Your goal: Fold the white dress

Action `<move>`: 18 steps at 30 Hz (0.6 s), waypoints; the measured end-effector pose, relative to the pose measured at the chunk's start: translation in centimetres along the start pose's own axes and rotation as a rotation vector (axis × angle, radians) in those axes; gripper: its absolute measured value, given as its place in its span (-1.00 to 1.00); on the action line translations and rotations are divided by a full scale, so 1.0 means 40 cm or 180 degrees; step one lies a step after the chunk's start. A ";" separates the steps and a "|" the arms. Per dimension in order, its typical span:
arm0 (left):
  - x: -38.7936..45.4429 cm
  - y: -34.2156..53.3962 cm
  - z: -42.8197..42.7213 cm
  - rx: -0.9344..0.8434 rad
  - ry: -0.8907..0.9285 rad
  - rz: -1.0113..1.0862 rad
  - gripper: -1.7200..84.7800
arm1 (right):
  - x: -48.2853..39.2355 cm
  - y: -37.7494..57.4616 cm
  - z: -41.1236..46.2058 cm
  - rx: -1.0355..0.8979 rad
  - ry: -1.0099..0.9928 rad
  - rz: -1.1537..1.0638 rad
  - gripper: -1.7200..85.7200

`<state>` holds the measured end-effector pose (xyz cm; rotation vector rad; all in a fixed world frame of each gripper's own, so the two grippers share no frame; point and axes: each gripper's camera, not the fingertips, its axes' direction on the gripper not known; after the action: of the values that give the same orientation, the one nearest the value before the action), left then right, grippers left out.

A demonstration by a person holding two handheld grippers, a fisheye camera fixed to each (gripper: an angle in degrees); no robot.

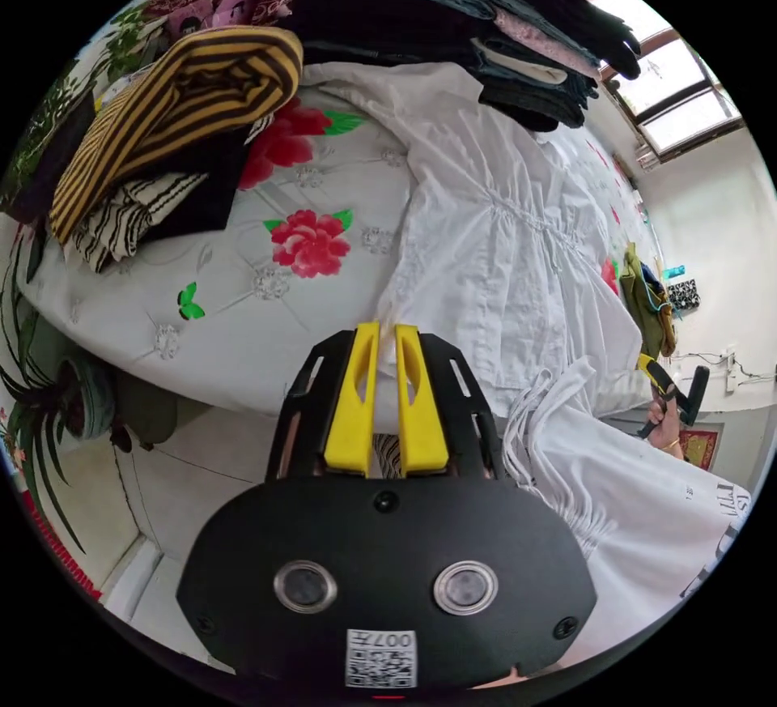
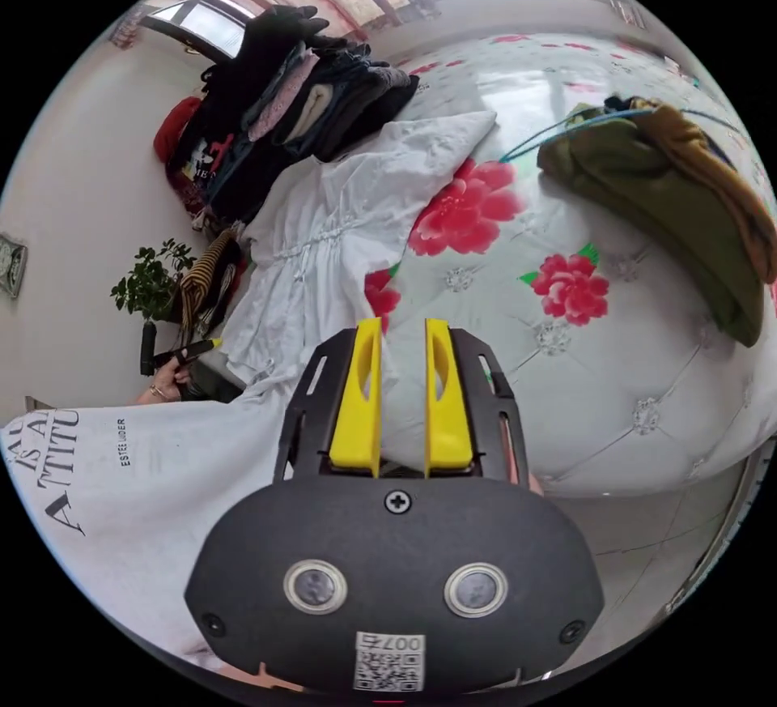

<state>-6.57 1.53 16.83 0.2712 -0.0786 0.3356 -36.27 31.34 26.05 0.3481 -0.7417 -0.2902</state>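
Left gripper view: the white dress (image 1: 502, 237) hem was pinched by the left gripper (image 1: 387, 334); the right gripper (image 2: 402, 330) was likewise narrowed on cloth. Thin fabric could be lost from either grip if tugged unevenly.

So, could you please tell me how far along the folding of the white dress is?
Done: the white dress lies spread on the floral bed. In hand: the left gripper and right gripper each pinch its near edge. Left: every fold; none is visible.

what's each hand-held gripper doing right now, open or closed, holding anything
Left hand-held gripper: closed on the hem of the white dress.
Right hand-held gripper: closed on the dress hem, at its other corner.
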 end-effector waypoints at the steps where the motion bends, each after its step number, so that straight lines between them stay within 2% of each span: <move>1: -0.001 0.008 0.008 -0.0019 0.0001 0.0003 -0.83 | 0.017 0.020 0.020 -0.0074 -0.0166 0.0021 -0.82; 4: -0.001 0.031 0.046 -0.0186 -0.0056 0.0069 -0.78 | 0.029 0.047 0.059 -0.0208 -0.0207 -0.0067 -0.81; 7: 0.020 0.048 0.052 -0.0150 -0.0571 0.0187 -0.87 | 0.041 0.036 0.120 -0.0628 -0.0017 -0.0034 -0.87; 10: 0.017 0.031 0.054 -0.0229 -0.0501 0.0342 -0.96 | 0.050 -0.023 0.124 -0.0615 -0.0063 -0.0088 -0.94; 13: -0.048 -0.056 -0.001 -0.0070 0.0273 0.0143 -0.98 | 0.044 -0.158 0.039 -0.0189 -0.0498 -0.0107 -0.96; 16: -0.110 -0.194 -0.181 0.0645 0.1007 -0.0068 -0.98 | -0.003 -0.317 -0.107 0.0373 -0.0726 -0.0232 -0.97; 18: -0.126 -0.286 -0.379 0.1265 0.1468 0.0005 -0.98 | -0.046 -0.390 -0.216 0.0736 -0.0930 -0.0351 -0.97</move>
<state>-6.99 -6.26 -1.20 0.5799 0.4468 0.4072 -33.59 19.70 12.68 0.5746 -1.0494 -0.3651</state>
